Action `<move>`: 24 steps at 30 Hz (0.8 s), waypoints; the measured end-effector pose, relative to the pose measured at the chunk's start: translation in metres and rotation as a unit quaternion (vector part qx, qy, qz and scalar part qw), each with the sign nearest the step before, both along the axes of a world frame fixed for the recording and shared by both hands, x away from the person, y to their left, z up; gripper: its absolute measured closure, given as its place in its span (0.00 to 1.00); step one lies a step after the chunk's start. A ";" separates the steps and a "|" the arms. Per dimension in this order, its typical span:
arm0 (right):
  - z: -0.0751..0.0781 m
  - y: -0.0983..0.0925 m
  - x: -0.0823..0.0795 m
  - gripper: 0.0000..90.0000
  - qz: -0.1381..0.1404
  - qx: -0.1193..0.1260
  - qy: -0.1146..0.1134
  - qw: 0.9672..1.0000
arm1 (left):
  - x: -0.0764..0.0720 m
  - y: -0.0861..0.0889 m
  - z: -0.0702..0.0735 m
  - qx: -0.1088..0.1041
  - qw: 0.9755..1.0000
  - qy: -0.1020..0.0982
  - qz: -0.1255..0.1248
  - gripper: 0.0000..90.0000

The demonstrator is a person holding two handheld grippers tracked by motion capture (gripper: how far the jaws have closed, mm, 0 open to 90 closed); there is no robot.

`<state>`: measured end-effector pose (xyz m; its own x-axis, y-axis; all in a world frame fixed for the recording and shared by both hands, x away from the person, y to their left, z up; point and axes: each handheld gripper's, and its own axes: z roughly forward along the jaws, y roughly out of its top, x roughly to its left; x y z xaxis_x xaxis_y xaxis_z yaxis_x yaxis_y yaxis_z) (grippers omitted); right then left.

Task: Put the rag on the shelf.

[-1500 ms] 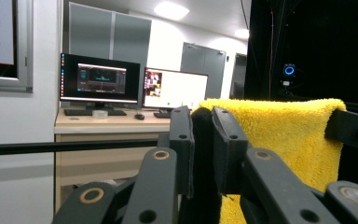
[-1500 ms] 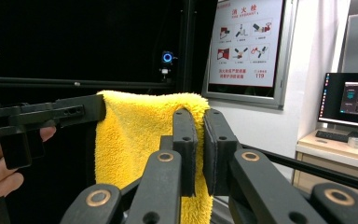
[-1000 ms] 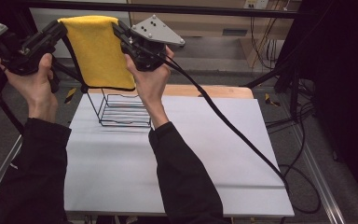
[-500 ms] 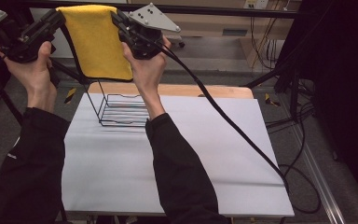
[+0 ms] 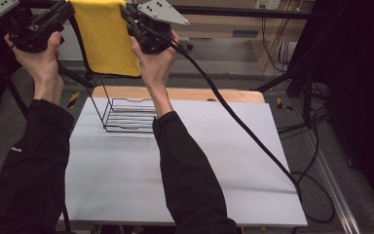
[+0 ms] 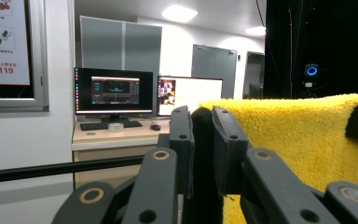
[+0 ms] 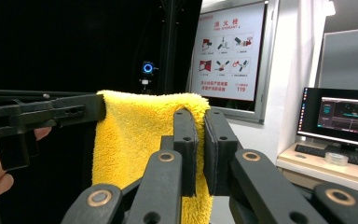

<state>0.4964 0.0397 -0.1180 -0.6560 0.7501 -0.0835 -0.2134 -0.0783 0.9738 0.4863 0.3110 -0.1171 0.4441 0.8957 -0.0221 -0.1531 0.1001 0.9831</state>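
A yellow towel [image 5: 106, 39] hangs spread between my two grippers, high above the table. My left gripper [image 5: 69, 7] is shut on its upper left corner, and my right gripper [image 5: 126, 12] is shut on its upper right corner. In the left gripper view the jaws [image 6: 200, 121] stand close together, with the towel [image 6: 298, 140] stretching off to the right. In the right gripper view the jaws [image 7: 199, 122] pinch the towel [image 7: 135, 135], and the left gripper [image 7: 42, 112] holds the far corner. A black wire rack [image 5: 126, 114] stands on the white table [image 5: 214, 165] below the towel.
A thick black cable [image 5: 243, 131] trails from the right gripper across the table to its right edge. A wooden strip [image 5: 224, 95] runs along the far edge of the table. A desk with monitors [image 6: 114, 93] stands in the room beyond.
Both hands have lifted the towel higher, so its top edge now reaches the top of the high view. The rack has not moved.
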 end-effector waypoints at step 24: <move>-0.017 0.007 0.033 0.94 -0.006 -0.024 0.009 1.000 | 0.027 0.010 -0.025 0.016 1.000 0.011 0.001 0.88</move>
<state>0.5291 0.0471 -0.1353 -0.6484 0.7537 -0.1071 -0.1957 -0.0290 0.9802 0.5131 0.3206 -0.1425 0.4422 0.8969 -0.0022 -0.1321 0.0676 0.9889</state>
